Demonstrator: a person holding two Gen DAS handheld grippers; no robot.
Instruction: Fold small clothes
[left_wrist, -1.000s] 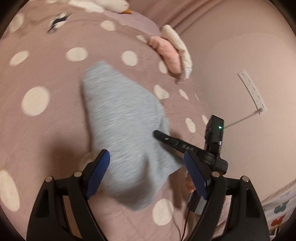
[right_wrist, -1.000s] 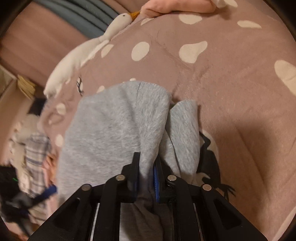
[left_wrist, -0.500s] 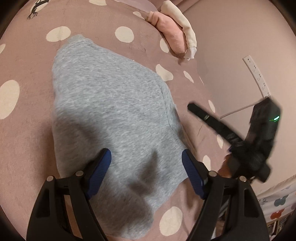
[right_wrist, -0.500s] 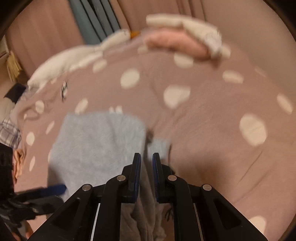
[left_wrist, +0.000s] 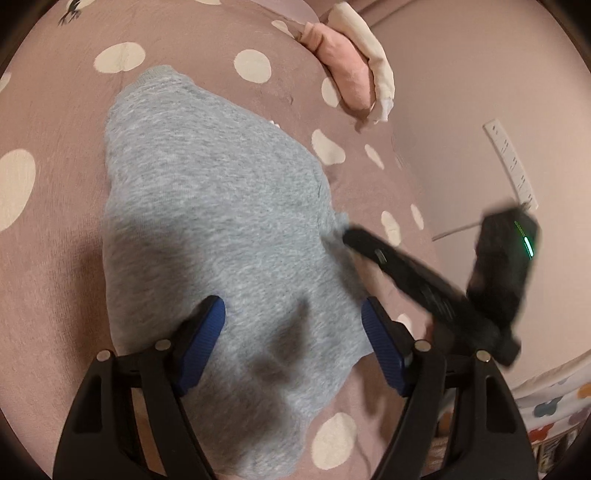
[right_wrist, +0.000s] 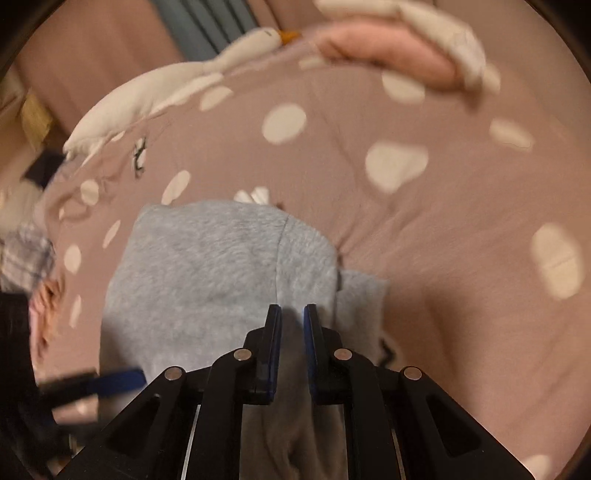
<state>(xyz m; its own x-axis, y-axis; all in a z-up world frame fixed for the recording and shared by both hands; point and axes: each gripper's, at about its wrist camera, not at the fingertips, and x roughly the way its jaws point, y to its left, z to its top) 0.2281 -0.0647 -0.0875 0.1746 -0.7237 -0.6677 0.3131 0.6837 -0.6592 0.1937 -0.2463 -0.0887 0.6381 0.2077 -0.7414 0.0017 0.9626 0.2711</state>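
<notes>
Now dragged nearer across the dotted bedspread (left_wrist: 59, 155), grey garment (left_wrist: 221, 229) pinched at its right edge by right gripper (right_wrist: 292, 314); left gripper (left_wrist: 293, 310) spread wide above near hem, best lowered squarely before clamping.

- The grey garment (left_wrist: 221, 229) is of soft fleecy knit and lies spread on the bed.
- A ribbed hem is at its far end.
- One side flap (right_wrist: 360, 299) sticks out.

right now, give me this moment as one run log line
step: folding | left gripper: open above grey fleece garment | right gripper: shut on garment edge | surface: pink spotted bedspread
</notes>
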